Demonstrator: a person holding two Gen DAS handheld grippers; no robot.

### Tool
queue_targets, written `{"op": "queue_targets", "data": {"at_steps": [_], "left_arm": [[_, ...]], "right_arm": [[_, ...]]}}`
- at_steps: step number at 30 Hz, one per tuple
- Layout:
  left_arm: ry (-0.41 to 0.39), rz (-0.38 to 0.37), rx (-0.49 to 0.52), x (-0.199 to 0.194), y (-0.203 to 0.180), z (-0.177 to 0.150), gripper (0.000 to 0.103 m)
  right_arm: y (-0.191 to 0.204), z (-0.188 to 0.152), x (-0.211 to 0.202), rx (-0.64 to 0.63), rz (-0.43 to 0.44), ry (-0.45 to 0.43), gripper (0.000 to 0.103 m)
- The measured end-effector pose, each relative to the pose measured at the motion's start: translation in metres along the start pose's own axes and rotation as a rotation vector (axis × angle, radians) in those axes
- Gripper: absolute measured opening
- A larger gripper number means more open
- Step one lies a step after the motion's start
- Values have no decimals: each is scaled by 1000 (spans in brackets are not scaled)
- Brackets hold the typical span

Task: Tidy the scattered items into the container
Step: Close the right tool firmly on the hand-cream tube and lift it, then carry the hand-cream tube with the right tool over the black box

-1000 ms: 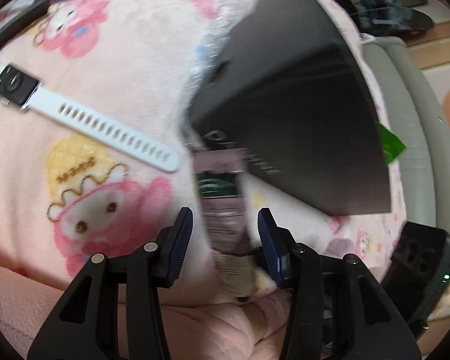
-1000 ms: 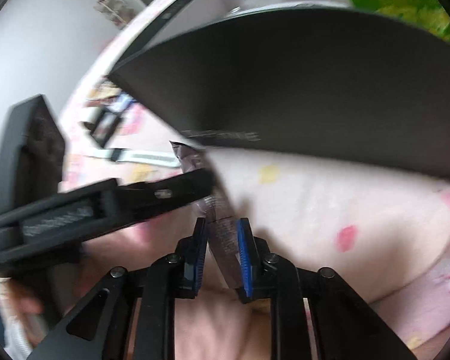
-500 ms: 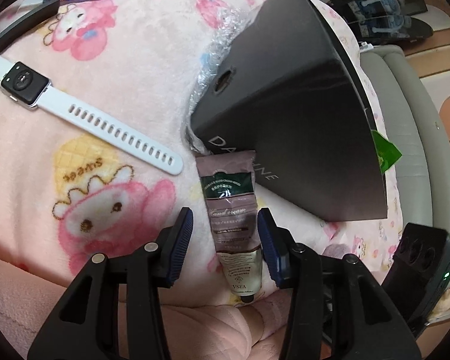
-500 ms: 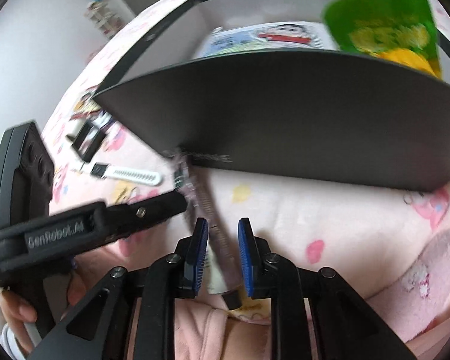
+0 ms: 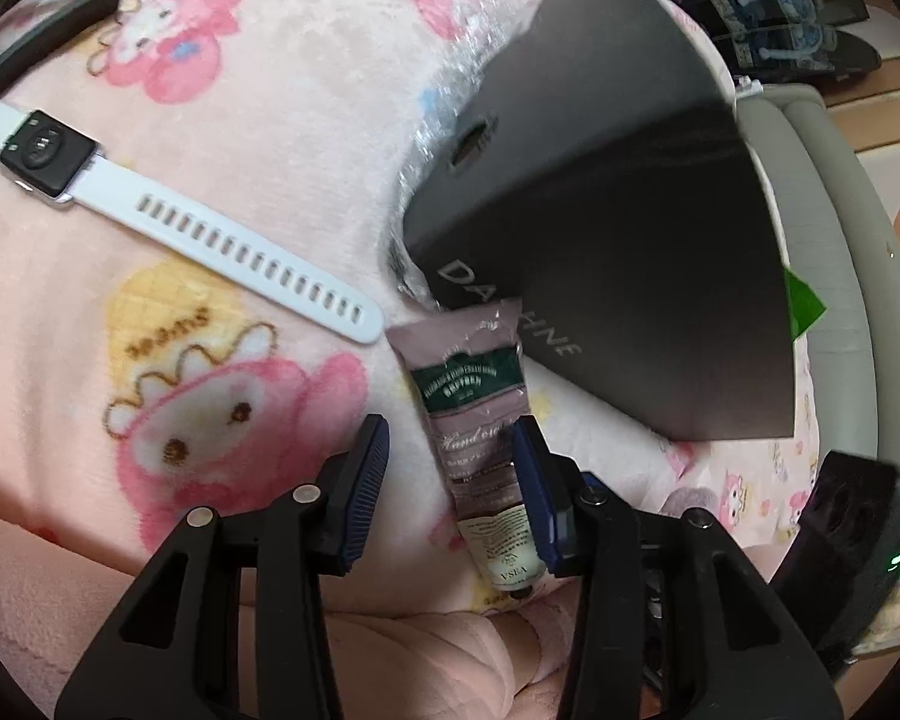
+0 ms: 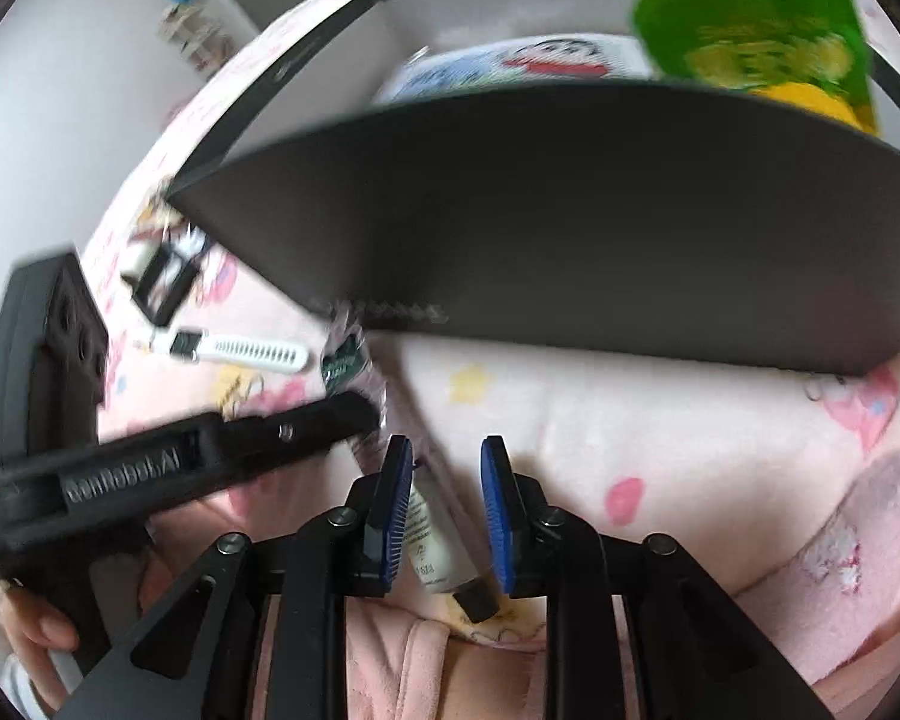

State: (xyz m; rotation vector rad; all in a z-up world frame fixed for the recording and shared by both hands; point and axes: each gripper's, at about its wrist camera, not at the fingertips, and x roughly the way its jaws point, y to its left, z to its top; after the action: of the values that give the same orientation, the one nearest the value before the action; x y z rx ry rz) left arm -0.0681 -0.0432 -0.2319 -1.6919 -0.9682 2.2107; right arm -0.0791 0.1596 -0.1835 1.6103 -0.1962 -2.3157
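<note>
A hand-cream tube [image 5: 486, 450] is seen lying on a pink cartoon-print blanket [image 5: 210, 180], its crimped end just beside the lower corner of a dark cardboard box [image 5: 618, 252] and its cap end toward the cameras. The jaws of the left gripper [image 5: 450, 480] are held apart around the tube: the right blue pad [image 5: 531, 480] lies against the tube's edge, while the left pad is kept clear of it, so nothing is clamped. The jaws of the right gripper [image 6: 447, 516] are opening, with the tube's cap end [image 6: 474, 600] between them; its left pad sits at the tube's side and the right pad is well off it. A white-strapped smartwatch [image 5: 150, 204] is laid out flat on the blanket, near the tube's crimped end. Inside the box, a green snack packet [image 6: 762, 42] and a cartoon-printed pack [image 6: 510, 60] are visible. A hand [image 6: 36, 624] is seen gripping the left gripper's handle
</note>
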Motion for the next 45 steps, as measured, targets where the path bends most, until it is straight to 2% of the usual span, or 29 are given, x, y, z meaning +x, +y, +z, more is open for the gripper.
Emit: {"op": "queue_targets", "data": {"at_steps": [1, 4, 8, 11, 13, 18, 20, 23, 27, 29, 31, 33, 36, 40, 44, 45], "left_arm": [[-1, -2, -1, -2, 1, -1, 42], [12, 15, 15, -2, -1, -2, 43], [51, 56, 99, 8, -13, -5, 47], [56, 28, 111, 15, -21, -7, 44], [49, -24, 93, -1, -1, -4, 43], [-15, -92, 75, -33, 15, -7, 43], [-6, -79, 66, -34, 17, -6, 43], [52, 44, 69, -19, 19, -5, 44], [104, 103, 168, -8, 6, -6, 50], [84, 99, 176, -16, 7, -9, 45], [47, 57, 153, -35, 12, -10, 38], [8, 24, 139, -55, 15, -12, 37], [-60, 20, 157, -84, 7, -17, 37], [-96, 2, 204, -127, 0, -6, 37], [-145, -29, 242, -121, -58, 5, 37], [-158, -34, 254, -91, -93, -6, 37]], "right_arm": [[1, -1, 1, -11, -24, 5, 21], [-3, 2, 0, 20, -25, 9, 21], [-6, 0, 4, 25, 15, 34, 21], [5, 0, 4, -26, -1, 20, 21], [11, -2, 3, -56, -9, 14, 21], [8, -5, 6, -29, 120, 78, 22], [5, -5, 8, -9, 147, 83, 22], [9, -8, 18, -4, 92, 73, 23], [12, -6, 35, 4, 158, 120, 25], [21, -5, 45, -11, 153, 117, 26], [29, -4, 41, -30, 147, 96, 26], [33, -4, 31, -37, 163, 74, 25], [54, -2, 17, -74, 189, 34, 24], [67, -2, -25, -121, 239, -40, 24], [64, 9, -62, -90, 291, -123, 23], [65, 14, -69, -89, 294, -143, 23]]}}
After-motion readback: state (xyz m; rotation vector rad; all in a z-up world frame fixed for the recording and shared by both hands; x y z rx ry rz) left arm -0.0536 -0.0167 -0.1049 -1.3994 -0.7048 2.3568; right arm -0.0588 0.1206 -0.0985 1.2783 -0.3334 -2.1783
